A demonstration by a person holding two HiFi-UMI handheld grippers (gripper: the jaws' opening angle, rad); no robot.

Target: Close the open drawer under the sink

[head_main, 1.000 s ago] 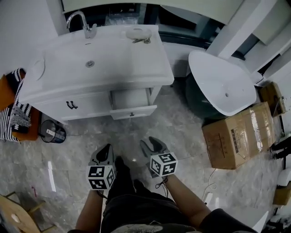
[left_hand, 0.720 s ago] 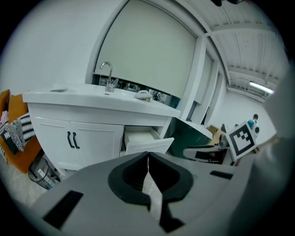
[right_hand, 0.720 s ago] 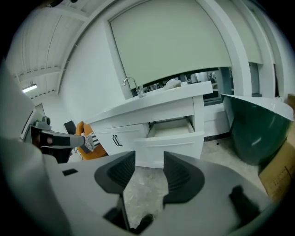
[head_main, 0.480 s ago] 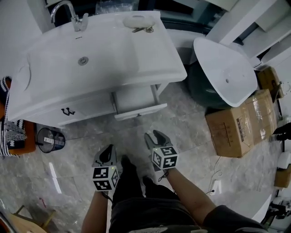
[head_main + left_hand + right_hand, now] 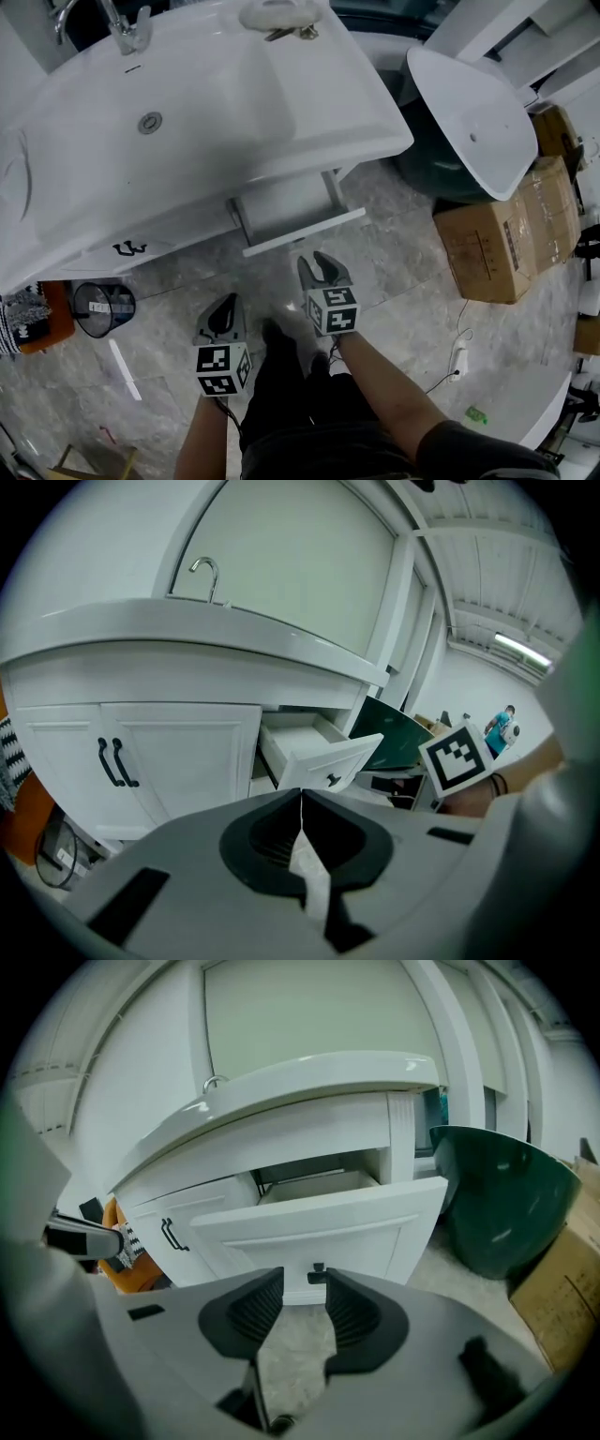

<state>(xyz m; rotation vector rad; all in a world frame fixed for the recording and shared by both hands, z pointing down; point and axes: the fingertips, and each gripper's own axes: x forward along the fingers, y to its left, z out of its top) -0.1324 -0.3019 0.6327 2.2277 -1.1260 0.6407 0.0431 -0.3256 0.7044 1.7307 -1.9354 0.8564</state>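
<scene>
Head view: the drawer (image 5: 302,230) stands pulled out under the right end of the sink (image 5: 187,122). Its front runs crosswise just ahead of the right gripper (image 5: 317,267), the nearer of the 2. The left gripper (image 5: 223,314) hangs farther left over the stone floor (image 5: 403,272).

Left gripper view: jaws pressed together, empty.

Right gripper view: jaws partly apart, just been closing, with nothing between them. The knob (image 5: 318,1269) is straight ahead.
</scene>
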